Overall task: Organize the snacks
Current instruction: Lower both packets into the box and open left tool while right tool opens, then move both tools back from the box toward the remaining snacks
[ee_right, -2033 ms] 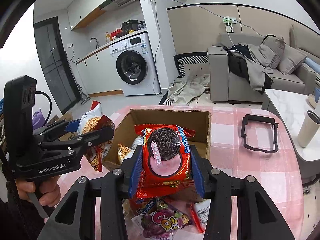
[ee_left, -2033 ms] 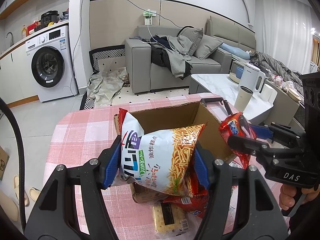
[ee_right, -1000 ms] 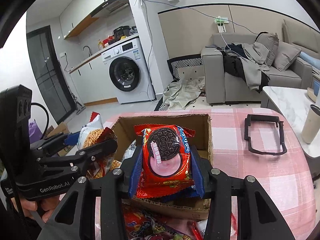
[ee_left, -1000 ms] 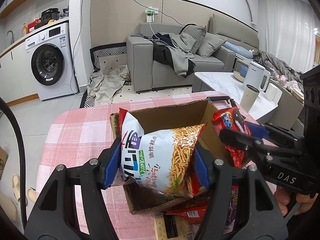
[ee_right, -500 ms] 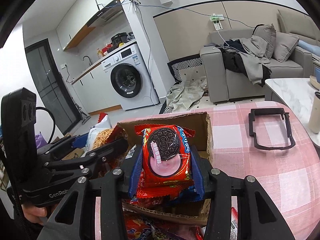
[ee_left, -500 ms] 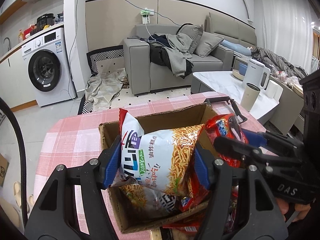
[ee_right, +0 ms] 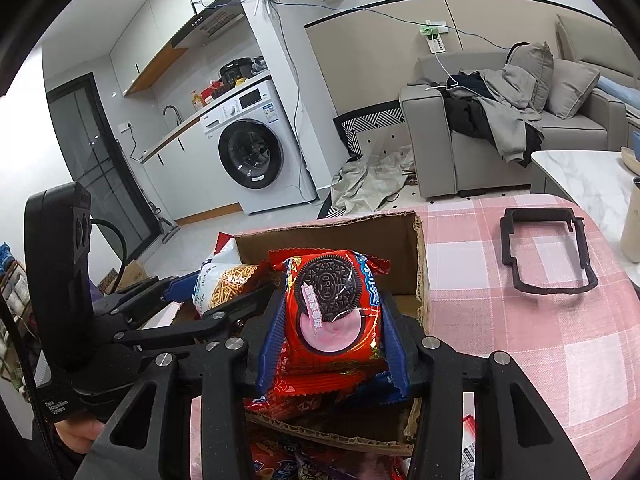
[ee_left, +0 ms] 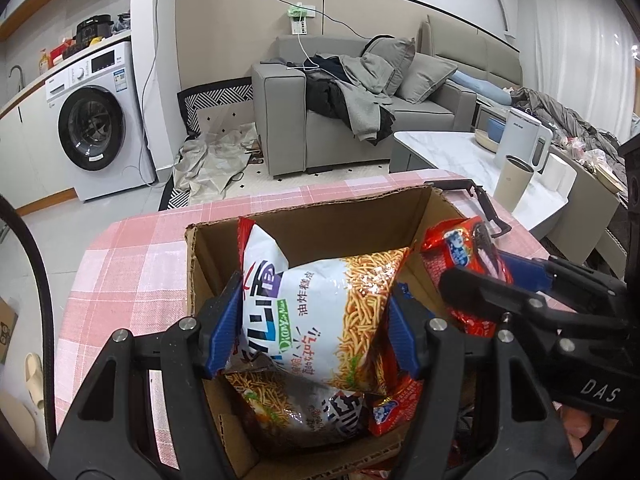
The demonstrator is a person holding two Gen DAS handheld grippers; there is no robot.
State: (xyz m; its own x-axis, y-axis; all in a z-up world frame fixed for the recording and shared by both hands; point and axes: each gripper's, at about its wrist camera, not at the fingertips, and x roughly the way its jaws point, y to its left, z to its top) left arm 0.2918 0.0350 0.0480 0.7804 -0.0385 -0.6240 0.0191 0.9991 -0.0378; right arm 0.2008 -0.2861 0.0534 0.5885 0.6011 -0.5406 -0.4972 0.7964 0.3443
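Observation:
An open cardboard box (ee_left: 320, 224) (ee_right: 419, 264) stands on the pink checked tablecloth. My left gripper (ee_left: 316, 330) is shut on a white bag of fried noodle sticks (ee_left: 320, 312), held just over the box's inside; the same bag (ee_right: 224, 276) shows at the left in the right wrist view. My right gripper (ee_right: 334, 338) is shut on a red Oreo packet (ee_right: 332, 312), held over the box's near wall; the packet (ee_left: 460, 256) and that gripper (ee_left: 480, 288) show at the right in the left wrist view. Another noodle bag (ee_left: 296, 404) and a red packet (ee_left: 392, 412) lie inside the box.
A black rectangular frame (ee_right: 544, 252) lies on the cloth right of the box. More snack packets (ee_right: 320, 464) lie in front of the box's near wall. A beige cup (ee_left: 514, 182) and a white kettle (ee_left: 524, 140) stand on a marble side table at the right.
Both grippers have moved forward and down with their packets, so they now hang over the box. The left one moved more, and the box's inside with its snacks has come into view.

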